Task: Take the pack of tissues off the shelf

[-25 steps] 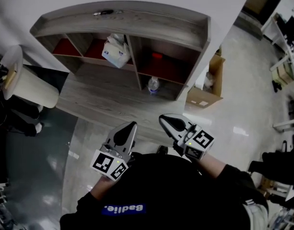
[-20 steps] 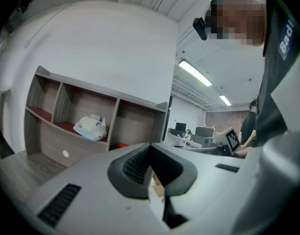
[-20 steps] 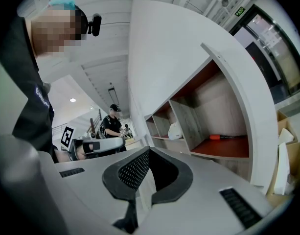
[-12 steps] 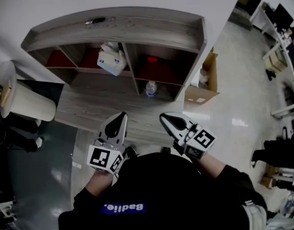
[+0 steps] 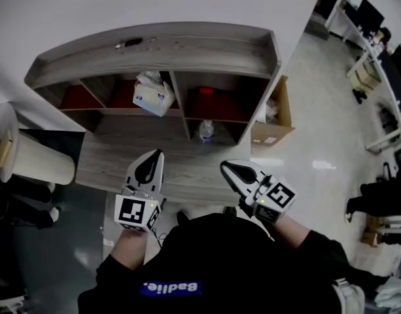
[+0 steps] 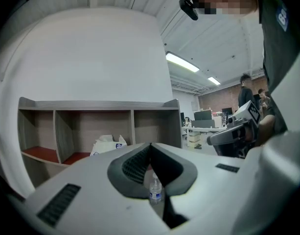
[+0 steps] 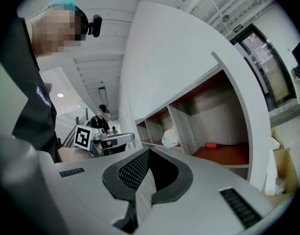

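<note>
The left gripper (image 5: pixel 146 170) has shifted toward 9 o'clock; its jaws, like those of the right gripper (image 5: pixel 234 171), are together and empty. The white plastic pack of tissues (image 5: pixel 153 95) lies in the middle compartment of the grey wooden shelf (image 5: pixel 154 48), at 12 o'clock from the left gripper.

The shelf (image 5: pixel 187 44) is matt wood-grain, the tissue pack (image 5: pixel 153 97) crinkly plastic.

there, on the black top (image 5: pixel 239 254), a blue patch (image 5: pixel 169 286) at its front, white letters upside down: "badlie." nothing else legible.
</note>
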A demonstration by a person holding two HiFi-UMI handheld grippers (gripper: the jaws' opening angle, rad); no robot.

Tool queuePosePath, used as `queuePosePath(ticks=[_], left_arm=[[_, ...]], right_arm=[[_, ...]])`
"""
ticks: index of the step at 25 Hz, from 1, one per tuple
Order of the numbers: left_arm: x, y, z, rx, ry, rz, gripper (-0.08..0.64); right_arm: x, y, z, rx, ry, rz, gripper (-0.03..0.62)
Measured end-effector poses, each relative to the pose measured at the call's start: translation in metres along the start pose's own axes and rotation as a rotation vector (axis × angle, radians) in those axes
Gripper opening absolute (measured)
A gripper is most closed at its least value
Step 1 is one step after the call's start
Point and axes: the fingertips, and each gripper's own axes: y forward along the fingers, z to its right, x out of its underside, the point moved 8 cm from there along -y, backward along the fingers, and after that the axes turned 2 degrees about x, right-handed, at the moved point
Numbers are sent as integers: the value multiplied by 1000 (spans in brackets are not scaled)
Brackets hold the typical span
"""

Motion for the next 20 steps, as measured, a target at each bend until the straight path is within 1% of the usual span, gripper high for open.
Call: queuePosePath(ticks=[4, 8, 10, 14, 17, 20], left_arm=[[3, 5, -11, 17, 45, -9, 6], [8, 12, -22, 24, 123, -29, 26], [7, 16, -28, 25, 164, -48, 61], [0, 25, -39, 11, 271, -61, 126], [-1, 32, -47, 9, 312, -94, 164], [1, 41, -53, 22, 366, -146, 200]], right_arm=[[1, 0, -2, 33, 0, -1, 26], [1, 0, -8, 46, -3, 7, 26], [3, -2, -10, 52, -5, 8, 26], [5, -7, -13, 70, -5, -2, 26], [6, -10, -14, 77, -8, -1, 26], [7, -13, -15, 86, -6, -6, 26]])
